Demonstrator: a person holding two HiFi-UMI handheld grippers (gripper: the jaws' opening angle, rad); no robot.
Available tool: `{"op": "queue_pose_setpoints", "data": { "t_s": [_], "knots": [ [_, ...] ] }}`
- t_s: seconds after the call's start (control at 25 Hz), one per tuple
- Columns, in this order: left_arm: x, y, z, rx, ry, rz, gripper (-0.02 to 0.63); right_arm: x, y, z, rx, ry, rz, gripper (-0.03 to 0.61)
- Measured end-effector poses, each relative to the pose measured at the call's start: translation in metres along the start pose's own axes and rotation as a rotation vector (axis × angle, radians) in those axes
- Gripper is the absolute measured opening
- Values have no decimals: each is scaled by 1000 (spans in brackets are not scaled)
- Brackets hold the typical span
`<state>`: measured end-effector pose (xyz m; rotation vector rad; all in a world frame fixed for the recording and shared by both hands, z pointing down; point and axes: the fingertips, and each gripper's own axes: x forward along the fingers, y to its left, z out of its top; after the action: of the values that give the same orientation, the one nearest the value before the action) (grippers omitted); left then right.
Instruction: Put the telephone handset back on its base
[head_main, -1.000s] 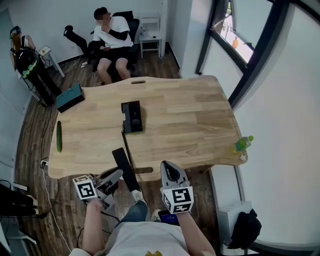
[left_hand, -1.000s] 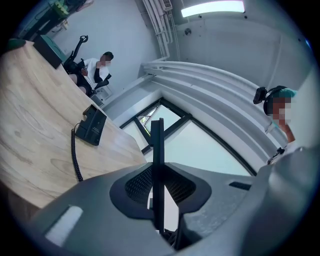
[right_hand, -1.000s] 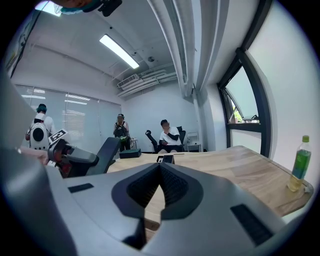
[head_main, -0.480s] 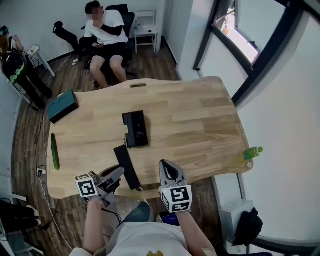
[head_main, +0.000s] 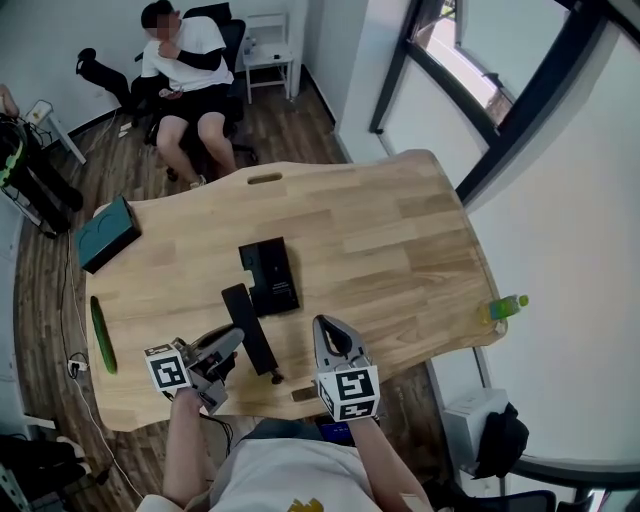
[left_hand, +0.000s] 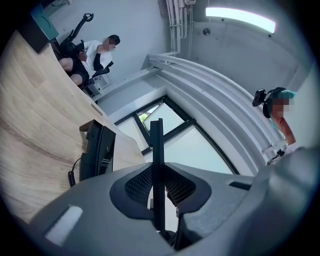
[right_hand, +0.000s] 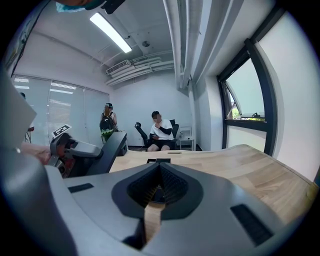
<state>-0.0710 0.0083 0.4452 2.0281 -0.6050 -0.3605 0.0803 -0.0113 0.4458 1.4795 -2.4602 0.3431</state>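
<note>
At the near edge of the table (head_main: 400, 250), holds the left gripper (head_main: 232, 340) and the right gripper (head_main: 323, 324) low, jaws of both pressed together on nothing, seemingly poised for a pickup, with the handset (head_main: 250, 328) lying flat just near-left of the base (head_main: 270, 277), nearest the left gripper.

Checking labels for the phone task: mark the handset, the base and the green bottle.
handset (head_main: 250, 330), head view, middle of its long black body.
base (head_main: 272, 278), head view, centre of its top face.
green bottle (head_main: 502, 307), head view, middle of its body, at the table's right edge.
</note>
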Motion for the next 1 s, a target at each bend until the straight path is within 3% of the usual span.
{"op": "queue_pose_setpoints", "data": {
  "t_s": [0.56,1.0],
  "knots": [
    [15,19,34,-4,20,-17,69,33,-5,17,8,-23,-17,3],
    [23,37,38,-12,35,-5,69,57,-14,16,9,-25,6,3]
  ]
}}
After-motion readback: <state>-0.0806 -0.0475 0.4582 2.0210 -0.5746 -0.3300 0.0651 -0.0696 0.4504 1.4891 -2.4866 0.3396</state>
